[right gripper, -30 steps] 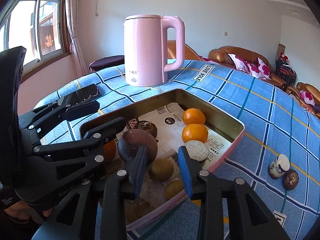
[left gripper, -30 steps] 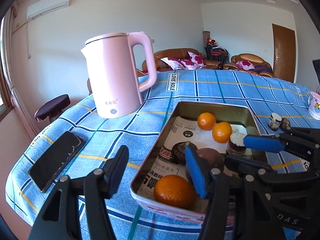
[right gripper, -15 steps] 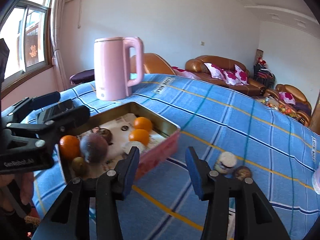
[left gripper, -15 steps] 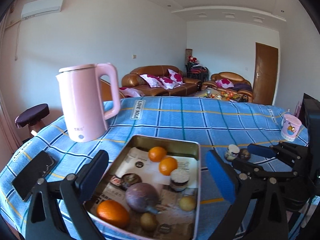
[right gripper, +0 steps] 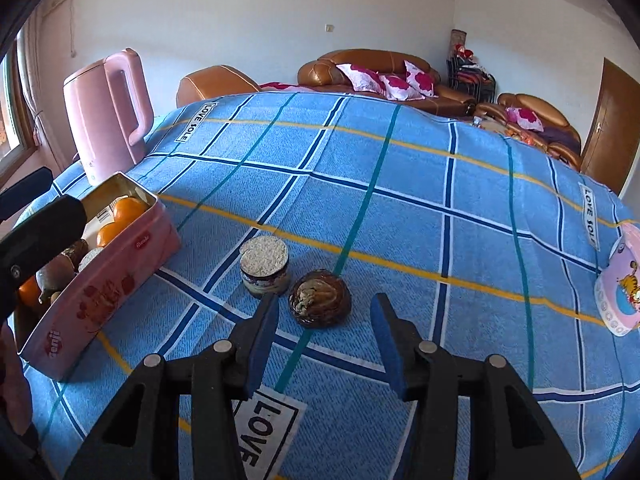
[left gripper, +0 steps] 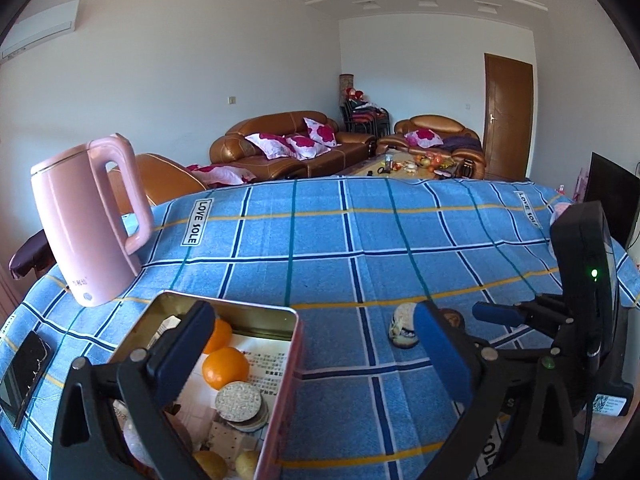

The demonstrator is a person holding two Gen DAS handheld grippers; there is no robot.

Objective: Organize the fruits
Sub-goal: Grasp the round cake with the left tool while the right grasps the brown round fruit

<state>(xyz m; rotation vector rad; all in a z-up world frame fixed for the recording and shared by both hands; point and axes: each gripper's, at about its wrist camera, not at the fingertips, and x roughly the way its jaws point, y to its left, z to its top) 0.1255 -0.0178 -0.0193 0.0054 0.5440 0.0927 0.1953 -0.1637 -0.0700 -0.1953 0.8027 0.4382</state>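
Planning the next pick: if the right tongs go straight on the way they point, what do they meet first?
Most likely the dark brown fruit, lying on the blue checked cloth just ahead of the open right tongs, slightly left of centre. The capped jar stands further left; depth is uncertain.

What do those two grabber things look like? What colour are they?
Both are black plastic claws with silver round bolts. The right gripper has two flat fingers with dark blue pads. The left gripper looks the same. Seen from the left camera, the right one carries a black box with a small green light and a white sticker.
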